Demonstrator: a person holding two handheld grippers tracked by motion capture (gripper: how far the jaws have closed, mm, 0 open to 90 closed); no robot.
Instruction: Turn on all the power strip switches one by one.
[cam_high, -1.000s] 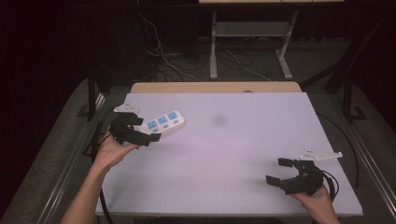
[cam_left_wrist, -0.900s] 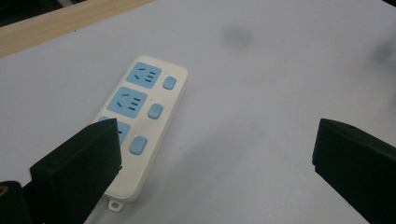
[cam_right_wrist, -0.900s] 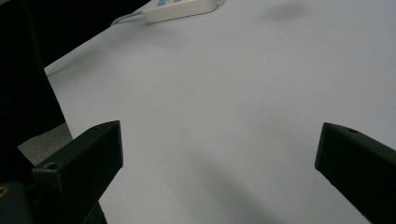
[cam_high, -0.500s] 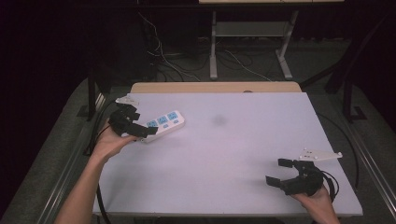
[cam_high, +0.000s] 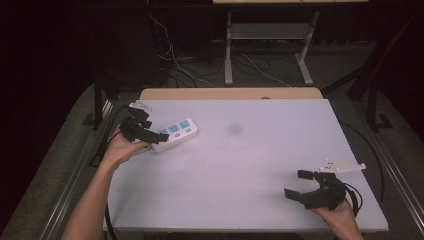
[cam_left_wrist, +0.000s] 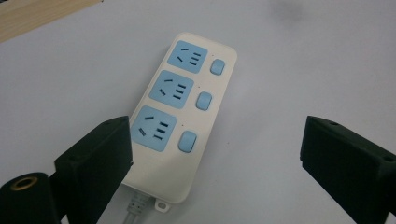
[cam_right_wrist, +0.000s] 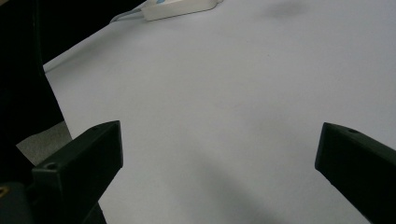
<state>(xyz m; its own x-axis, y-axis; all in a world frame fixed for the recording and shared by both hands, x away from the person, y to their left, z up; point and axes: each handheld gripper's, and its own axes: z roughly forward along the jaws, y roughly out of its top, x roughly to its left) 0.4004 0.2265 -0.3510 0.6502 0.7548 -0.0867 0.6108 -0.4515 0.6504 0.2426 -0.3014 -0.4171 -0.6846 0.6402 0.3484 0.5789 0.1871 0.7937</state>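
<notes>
1. My left gripper (cam_high: 150, 136) sat at the far left of the table (cam_high: 260, 150), right over the near end of the power strip (cam_high: 172, 134).
2. Its jaws stood wide apart and had just been closing a little; in the left gripper view the strip (cam_left_wrist: 184, 116) lay between them, with no pad pressing on it.
3. In that view the left jaw overlapped the strip's edge beside the nearest socket, while the right jaw stood well clear of it over bare table.
4. The strip lay flat on the table at its far left, white, with three blue sockets in a row and a blue switch beside each.
5. Its cord (cam_left_wrist: 133, 211) left the near end, between my jaws at the bottom of the left gripper view.
6. My left hand (cam_high: 120, 150) held the gripper from the near left side, forearm coming in from the bottom of the high view.
7. My right gripper (cam_high: 302, 187) rested at the near right of the table, well apart from the strip.
8. Its jaws were open and held nothing; in the right gripper view only bare table lay between them.
9. In the right gripper view the strip (cam_right_wrist: 180, 8) showed far off at the top edge.
10. A faint dark smudge (cam_high: 234, 129) marked the table to the right of the strip.
</notes>
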